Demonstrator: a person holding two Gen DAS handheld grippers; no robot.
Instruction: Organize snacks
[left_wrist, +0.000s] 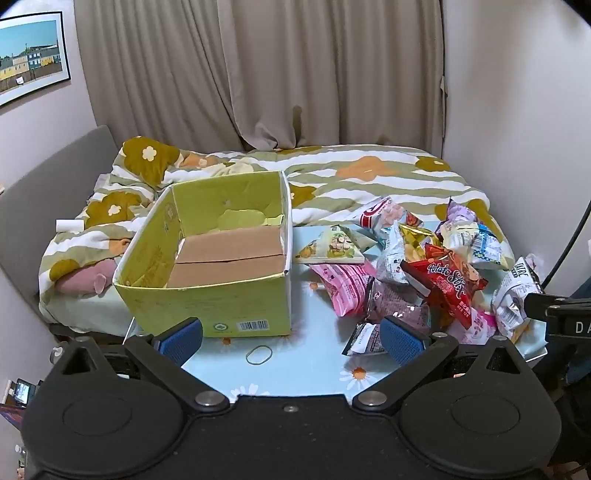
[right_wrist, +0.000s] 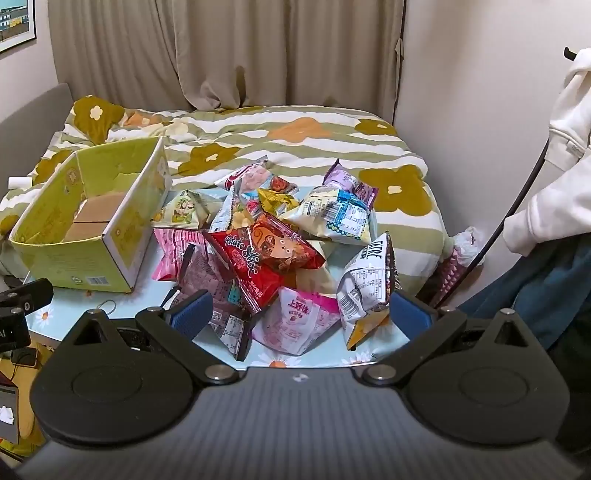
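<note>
Hovering above a small table with a pale blue daisy-print cover, the left gripper and the right gripper both stand with jaws spread wide and nothing held between their blue pads. One yellow-green cardboard box, open-topped and empty, sits on the table's left side, its far end toward a bed covered by a flower-patterned quilt. To the right of the box lies one heap of snack packets, roughly a dozen, the exact count hidden by overlap; a single red potato-snack bag tops the pile, with a pale green packet just beside the box and one white bag at the near right. One rubber band lies on the table near the left gripper. Beige curtains hang behind the bed, and a person's white sleeve shows at far right.
</note>
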